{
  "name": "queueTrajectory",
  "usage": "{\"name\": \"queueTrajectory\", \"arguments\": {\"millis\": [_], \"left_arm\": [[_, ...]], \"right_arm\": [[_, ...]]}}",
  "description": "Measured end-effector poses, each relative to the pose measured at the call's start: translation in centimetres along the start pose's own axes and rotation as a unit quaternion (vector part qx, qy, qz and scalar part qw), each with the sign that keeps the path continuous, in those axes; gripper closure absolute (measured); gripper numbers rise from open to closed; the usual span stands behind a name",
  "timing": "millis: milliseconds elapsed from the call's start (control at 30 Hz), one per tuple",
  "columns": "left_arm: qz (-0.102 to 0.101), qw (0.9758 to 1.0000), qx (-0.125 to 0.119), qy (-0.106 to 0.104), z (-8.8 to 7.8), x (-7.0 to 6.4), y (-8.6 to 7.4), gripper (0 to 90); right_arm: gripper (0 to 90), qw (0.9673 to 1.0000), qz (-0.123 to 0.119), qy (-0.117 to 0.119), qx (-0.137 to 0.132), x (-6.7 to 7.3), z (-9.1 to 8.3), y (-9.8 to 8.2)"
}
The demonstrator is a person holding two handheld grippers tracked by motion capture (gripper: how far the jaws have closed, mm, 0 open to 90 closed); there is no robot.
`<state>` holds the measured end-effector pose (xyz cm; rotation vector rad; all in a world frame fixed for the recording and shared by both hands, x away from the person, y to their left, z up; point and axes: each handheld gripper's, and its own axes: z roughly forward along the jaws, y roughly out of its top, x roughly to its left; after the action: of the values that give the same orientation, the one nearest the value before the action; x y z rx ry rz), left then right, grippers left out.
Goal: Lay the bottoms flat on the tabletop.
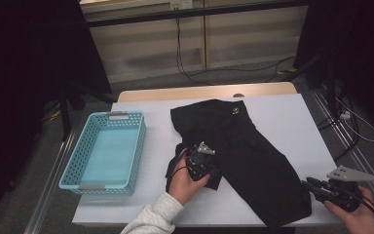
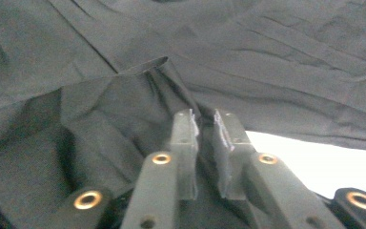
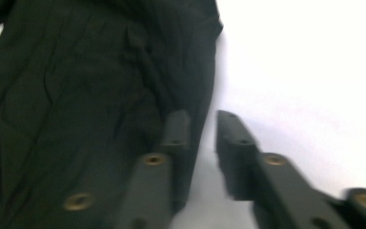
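The black shorts (image 1: 243, 156) lay spread across the white bench (image 1: 292, 117), one leg running toward the near right edge. The left hand-held gripper (image 2: 205, 125) pinched a fold at the other leg, probably to lift or fold it. The right hand-held gripper (image 3: 201, 125) stood slightly spread just beside the hem, holding nothing. The basket (image 1: 137, 146) sat apart, with bare bench beyond.

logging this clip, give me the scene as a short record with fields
surface: table under a white cover
garment: black shorts, spread out flat, one leg toward the near right edge
container: light blue basket, empty, left of the shorts
left gripper: jaws nearly shut, pinching a fold of the shorts at their left edge
right gripper: jaws apart at the hem of the shorts, one over the cloth, one over the cover, nothing gripped
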<state>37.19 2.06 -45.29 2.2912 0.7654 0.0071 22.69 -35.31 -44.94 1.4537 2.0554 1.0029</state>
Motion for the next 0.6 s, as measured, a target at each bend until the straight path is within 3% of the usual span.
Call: {"name": "queueTrajectory", "arguments": {"millis": [67, 167, 300, 433, 500, 533, 600], "left_arm": [[-0.010, 0.9999, 0.002, -0.006, 0.0, 0.0, 0.0, 87.7], [-0.014, 0.9998, 0.004, -0.014, 0.0, -0.1, -0.1, 89.6], [-0.017, 0.9996, 0.010, -0.020, -0.2, -0.2, -0.2, 90.0], [-0.018, 0.9995, 0.013, -0.024, -0.3, -0.3, -0.3, 90.0], [-0.015, 0.9994, 0.016, -0.026, -0.4, -0.1, -0.3, 90.0], [-0.015, 0.9994, 0.016, -0.027, -0.5, 0.0, -0.4, 90.0], [-0.017, 0.9994, 0.017, -0.025, -0.6, 0.1, -0.4, 90.0]], "right_arm": [[64.6, 1.0000, -0.003, 0.002, 0.000, 0.3, 0.3, 0.2], [56.5, 1.0000, -0.003, -0.005, -0.002, 0.7, 0.9, 0.7], [53.8, 0.9998, 0.000, -0.013, -0.014, 0.8, 1.5, 1.3], [54.1, 0.9997, 0.012, -0.020, 0.006, 0.7, 3.0, 1.2], [60.7, 0.9995, 0.020, -0.020, 0.009, 0.5, 3.6, 1.1], [74.0, 0.9997, 0.019, -0.014, 0.008, 0.5, 3.7, 1.2], [88.3, 0.9997, 0.017, 0.008, 0.018, 0.6, 3.7, 1.3]]}}
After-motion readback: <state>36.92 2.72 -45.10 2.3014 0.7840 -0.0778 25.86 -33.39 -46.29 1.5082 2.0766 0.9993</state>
